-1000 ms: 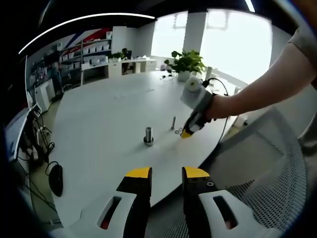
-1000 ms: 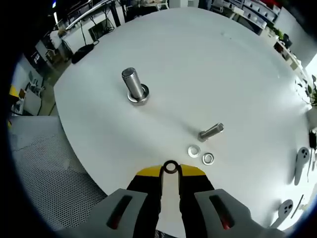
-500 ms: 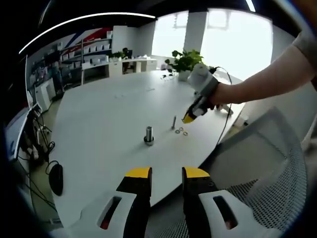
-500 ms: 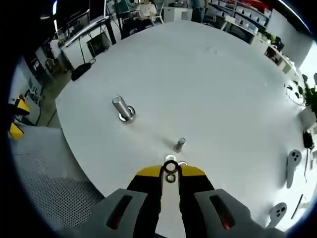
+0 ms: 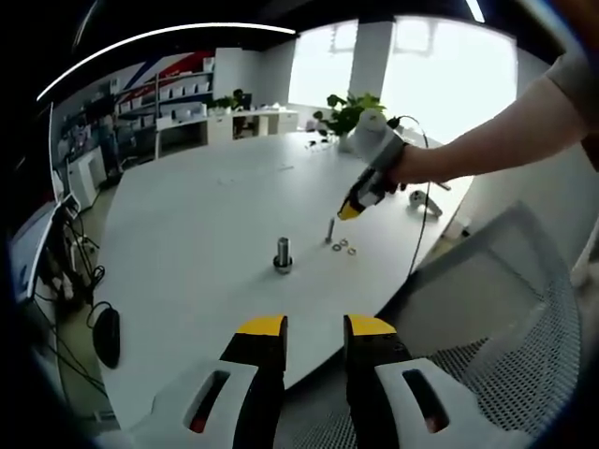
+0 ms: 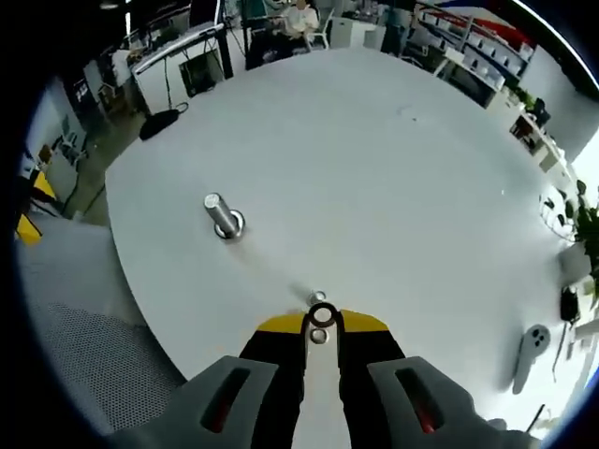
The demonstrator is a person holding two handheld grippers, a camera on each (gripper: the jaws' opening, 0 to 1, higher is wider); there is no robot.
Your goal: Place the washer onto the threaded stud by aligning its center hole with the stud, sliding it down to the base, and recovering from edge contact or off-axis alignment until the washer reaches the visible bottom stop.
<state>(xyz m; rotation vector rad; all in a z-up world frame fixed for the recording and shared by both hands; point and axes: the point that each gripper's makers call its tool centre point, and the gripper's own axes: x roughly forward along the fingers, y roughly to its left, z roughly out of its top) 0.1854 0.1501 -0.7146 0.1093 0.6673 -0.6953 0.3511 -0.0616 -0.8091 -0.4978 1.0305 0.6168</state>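
A steel threaded stud stands upright on the white round table; in the right gripper view the stud is up and to the left of my jaws. My right gripper is shut on a small steel washer, pinched edge-on at its yellow tips. In the left gripper view the right gripper hangs in a hand above a loose bolt and two spare washers, right of the stud. My left gripper is open and holds nothing, near the table's front edge.
A black mouse lies at the table's left edge. A potted plant stands at the far side. A grey mesh chair sits on the right. Two white controllers rest near the table's right rim.
My right gripper has risen off the table with the washer and now hangs higher, over the loose bolt. The left gripper has held still.
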